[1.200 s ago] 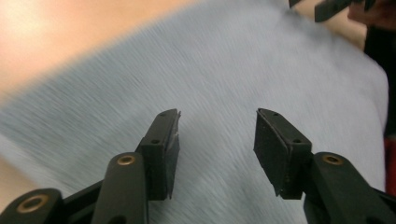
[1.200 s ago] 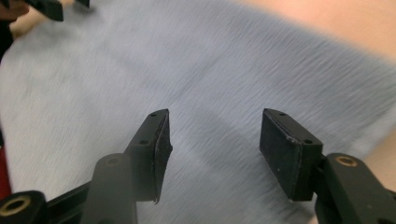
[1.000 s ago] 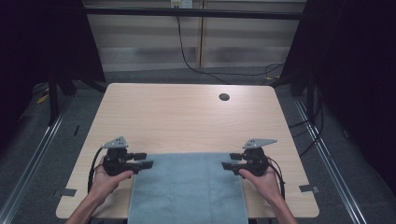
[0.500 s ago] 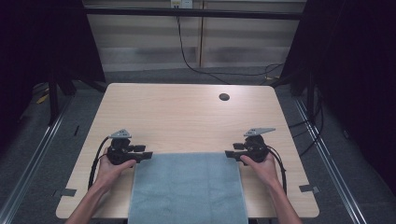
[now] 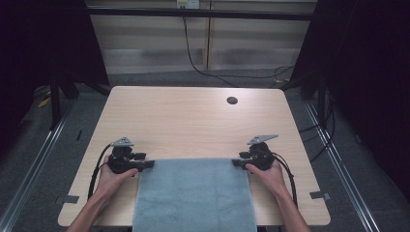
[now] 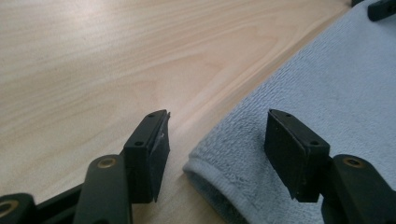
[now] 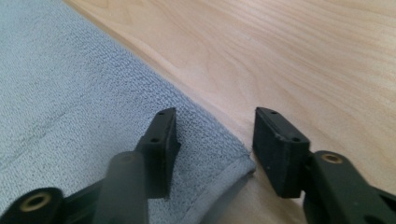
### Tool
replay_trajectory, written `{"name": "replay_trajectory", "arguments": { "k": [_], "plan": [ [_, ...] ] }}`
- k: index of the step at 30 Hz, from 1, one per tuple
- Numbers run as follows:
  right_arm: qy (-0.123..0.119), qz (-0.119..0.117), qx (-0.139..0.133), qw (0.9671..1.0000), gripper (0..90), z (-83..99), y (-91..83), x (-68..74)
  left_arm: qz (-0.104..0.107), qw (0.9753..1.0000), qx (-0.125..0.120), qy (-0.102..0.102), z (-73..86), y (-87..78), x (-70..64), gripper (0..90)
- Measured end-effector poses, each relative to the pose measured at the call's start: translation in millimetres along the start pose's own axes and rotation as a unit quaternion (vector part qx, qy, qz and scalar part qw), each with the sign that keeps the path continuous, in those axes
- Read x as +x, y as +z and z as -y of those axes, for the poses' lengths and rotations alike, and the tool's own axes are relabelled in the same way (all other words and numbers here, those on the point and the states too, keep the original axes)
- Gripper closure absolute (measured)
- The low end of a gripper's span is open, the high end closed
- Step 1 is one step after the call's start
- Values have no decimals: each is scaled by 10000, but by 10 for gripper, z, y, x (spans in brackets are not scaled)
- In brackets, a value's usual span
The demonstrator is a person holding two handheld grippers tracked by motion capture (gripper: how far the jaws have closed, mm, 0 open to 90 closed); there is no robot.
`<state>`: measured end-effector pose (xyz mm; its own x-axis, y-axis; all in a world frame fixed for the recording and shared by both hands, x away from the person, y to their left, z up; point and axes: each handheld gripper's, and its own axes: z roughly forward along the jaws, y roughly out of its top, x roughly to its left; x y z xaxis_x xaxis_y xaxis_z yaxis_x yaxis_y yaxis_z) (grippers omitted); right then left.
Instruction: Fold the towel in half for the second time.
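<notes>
a light wooden table (image 5: 193,121) fills the centre of the high view, standing on grey floor with dark curtains at either side. a blue-grey terry towel (image 5: 194,193) lies flat in the lower middle of the frame, its near end cut off by the bottom edge. its far edge runs straight across between the two grippers.

left gripper (image 5: 145,164), lower left of the frame: held in the person's left hand (image 5: 113,176), jaws pointing inward at the towel's far left corner. in the left gripper view the jaws stand wide apart with nothing between the pads; the towel's hemmed corner (image 6: 210,172) lies in the gap, one jaw over bare wood, the other over cloth. whether either pad touches the cloth cannot be told.

right gripper (image 5: 236,163), lower right of the frame: held in the right hand (image 5: 268,176), jaws pointing inward at the far right corner. in the right gripper view the jaws are likewise spread, straddling the corner hem (image 7: 233,172) and gripping nothing.

a dark round cable hole (image 5: 232,100) sits in the table's upper right. black cables (image 5: 193,53) hang against the back wall. a small pale fitting at the top edge is cut off; any writing on it is illegible. no containers are in evidence.
</notes>
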<state>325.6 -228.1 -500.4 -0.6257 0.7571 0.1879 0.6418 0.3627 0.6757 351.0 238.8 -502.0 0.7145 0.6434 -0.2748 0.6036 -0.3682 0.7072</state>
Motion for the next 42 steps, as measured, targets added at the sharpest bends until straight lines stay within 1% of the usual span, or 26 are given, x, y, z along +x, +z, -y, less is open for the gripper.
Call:
{"name": "replay_trajectory", "arguments": {
  "k": [1, 2, 3, 5, 8, 9, 11, 13, 14, 15, 17, 20, 21, 23, 24, 25, 27, 29, 31, 32, 34, 35, 38, 39, 40, 42],
  "plan": [
    [3, 8, 3, 10000, 580, 11, -8, 12, -24, 10000, -3, 29, 2, 19, -1, 394],
    [3, 8, 3, 10000, 580, 11, -8, 12, -24, 10000, -3, 29, 2, 19, -1, 394],
    [5, -24, -27, 10000, 630, 28, -17, 7, -30, 10000, -23, 90, -3, 38, -10, 396],
    [45, -102, -28, 9999, 676, 37, -24, -5, 83, 9998, -31, 160, -1, 49, -14, 421],
    [67, -166, -3, 9998, 733, 46, -30, -5, 103, 9998, -3, 196, 1, 48, -30, 470],
    [67, -166, -3, 9998, 733, 46, -30, -5, 138, 9997, 22, 217, 4, 45, -37, 470],
    [95, -233, 4, 9997, 765, 55, -34, -6, 184, 9994, 64, 272, 12, 40, -58, 521],
    [145, -255, 2, 9996, 787, 66, -40, -7, 122, 9994, 77, 319, 24, 35, -88, 586],
    [145, -255, 2, 9996, 787, 66, -40, -7, 113, 9995, 97, 285, 25, 36, -97, 586],
    [172, -252, -23, 9995, 800, 76, -44, 0, 138, 9996, 131, 213, 22, 37, -100, 688],
    [176, -239, -34, 9996, 820, 79, -49, 9, 220, 9994, 168, 208, 24, 50, -112, 768],
    [205, -237, -60, 9995, 836, 73, -65, 18, 273, 9995, 119, 112, 21, 49, -93, 812],
    [205, -237, -60, 9995, 836, 73, -65, 18, 280, 9995, 78, 81, 15, 43, -85, 812],
    [325, -301, -234, 9987, 853, 55, -116, 3, 304, 9995, -18, 32, -8, 14, -73, 820],
    [372, -332, -357, 9981, 857, 43, -147, -2, 363, 9991, -210, -55, -28, -27, -76, 820],
    [372, -332, -357, 9981, 857, 43, -147, -2, 363, 9991, -210, -55, -28, -27, -76, 821],
    [402, -383, -607, 9966, 860, -18, -236, -4, 397, 9983, -418, -98, -59, -103, -74, 821],
    [407, -396, -683, 9960, 859, -41, -261, 3, 370, 9985, -405, -72, -78, -128, -78, 821],
    [357, -425, -889, 9945, 860, -103, -315, 19, 399, 9973, -616, -35, -161, -186, -105, 821],
    [335, -419, -925, 9943, 861, -124, -329, 18, 388, 9969, -682, -9, -194, -201, -113, 821],
    [289, -388, -950, 9943, 861, -152, -343, 16, 357, 9968, -709, 35, -229, -212, -122, 821],
    [264, -346, -1036, 9937, 863, -225, -390, 7, 325, 9960, -831, 54, -304, -242, -132, 821],
    [194, -286, -1183, 9924, 864, -380, -491, -4, 287, 9950, -951, 78, -434, -294, -122, 821],
    [194, -286, -1183, 9924, 864, -380, -491, -4, 287, 9950, -951, 78, -434, -294, -122, 821],
    [110, -247, -1259, 9917, 864, -485, -560, -5, 201, 9945, -1014, 147, -530, -335, -117, 822],
    [50, -193, -1327, 9910, 864, -573, -609, -18, 195, 9934, -1120, 120, -625, -380, -93, 822]
  ]
}}
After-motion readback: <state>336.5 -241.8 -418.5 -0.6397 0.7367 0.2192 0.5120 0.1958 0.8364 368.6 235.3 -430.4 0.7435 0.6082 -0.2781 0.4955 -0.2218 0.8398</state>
